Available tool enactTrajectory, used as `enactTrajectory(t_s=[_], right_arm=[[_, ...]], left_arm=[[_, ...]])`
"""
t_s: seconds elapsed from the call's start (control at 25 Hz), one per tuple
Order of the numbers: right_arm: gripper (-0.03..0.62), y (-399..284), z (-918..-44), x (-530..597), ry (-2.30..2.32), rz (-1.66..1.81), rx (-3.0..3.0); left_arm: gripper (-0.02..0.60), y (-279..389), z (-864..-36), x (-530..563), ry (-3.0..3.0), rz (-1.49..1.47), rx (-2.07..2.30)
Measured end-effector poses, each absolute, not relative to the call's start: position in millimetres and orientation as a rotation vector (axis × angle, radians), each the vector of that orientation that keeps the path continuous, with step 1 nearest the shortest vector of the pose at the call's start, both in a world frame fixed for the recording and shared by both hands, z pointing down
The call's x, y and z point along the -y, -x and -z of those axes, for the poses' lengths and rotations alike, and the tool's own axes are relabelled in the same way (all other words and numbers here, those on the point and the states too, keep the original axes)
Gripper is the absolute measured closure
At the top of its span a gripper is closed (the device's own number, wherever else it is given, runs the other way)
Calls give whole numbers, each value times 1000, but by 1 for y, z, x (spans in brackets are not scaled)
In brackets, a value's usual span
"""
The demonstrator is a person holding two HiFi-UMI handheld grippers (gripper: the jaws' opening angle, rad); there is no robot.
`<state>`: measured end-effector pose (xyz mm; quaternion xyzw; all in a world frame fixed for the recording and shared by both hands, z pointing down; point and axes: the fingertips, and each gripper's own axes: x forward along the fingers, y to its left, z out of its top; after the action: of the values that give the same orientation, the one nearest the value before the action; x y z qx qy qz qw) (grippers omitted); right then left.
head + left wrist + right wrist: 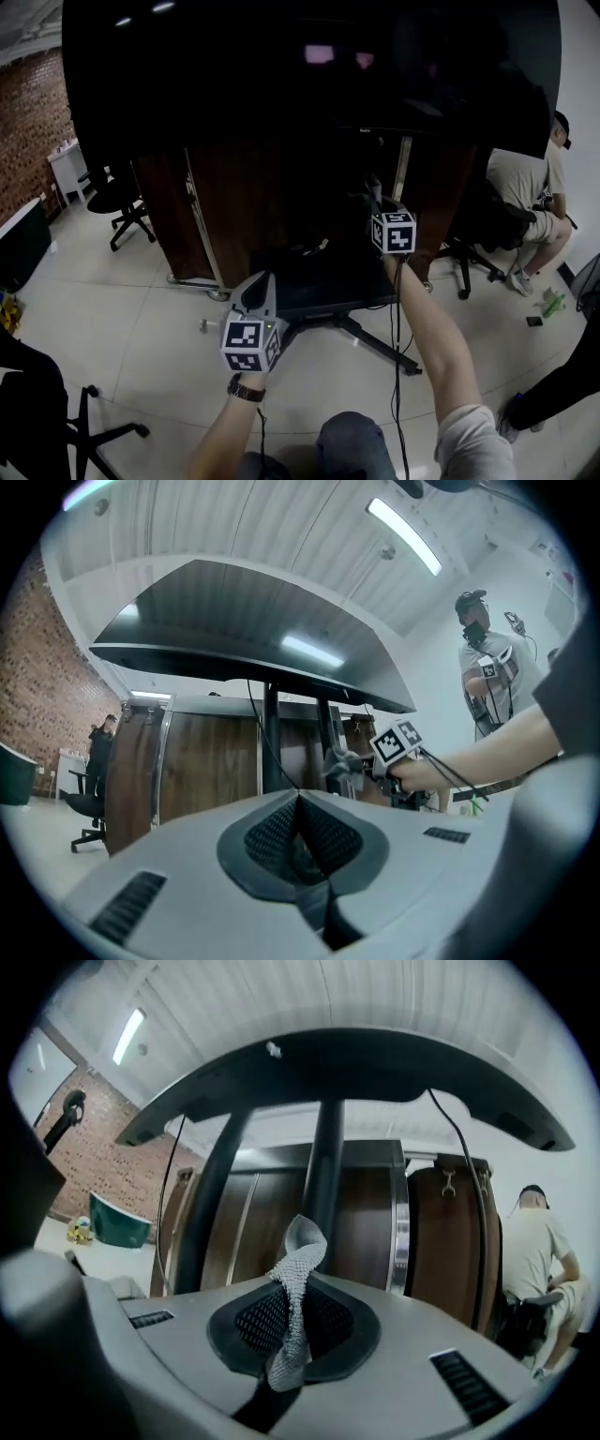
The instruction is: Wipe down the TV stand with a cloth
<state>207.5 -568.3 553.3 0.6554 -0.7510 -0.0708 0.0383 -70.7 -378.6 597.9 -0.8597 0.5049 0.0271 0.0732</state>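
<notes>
Over a tiled office floor, our right gripper is clamped on a thin grey cloth, raised beside the pole of the TV stand. Our left gripper, lower, is closed on nothing. Rubbing hard could pull the narrow pinch loose.

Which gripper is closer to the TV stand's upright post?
Right. The right gripper, shut on the cloth, is up close in front of the post. The left gripper, shut and empty, sits lower and further back, near the base.
</notes>
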Motion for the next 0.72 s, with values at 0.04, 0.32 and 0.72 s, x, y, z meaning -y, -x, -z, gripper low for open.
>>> enactTrajectory(t_s=[0.04,0.32,0.72], right_arm=[[566,-211,-584,568,-1987,144,2277],[566,-194,-658,539,-1931,-31,2287],[566,-91,-692,522,-1577,-178,2429]], left_arm=[[574,67,-601,376,2589,-75,-1507],[574,55,-613,359,2618,-60,-1477],[574,27,-626,337,2664,-66,-1426]])
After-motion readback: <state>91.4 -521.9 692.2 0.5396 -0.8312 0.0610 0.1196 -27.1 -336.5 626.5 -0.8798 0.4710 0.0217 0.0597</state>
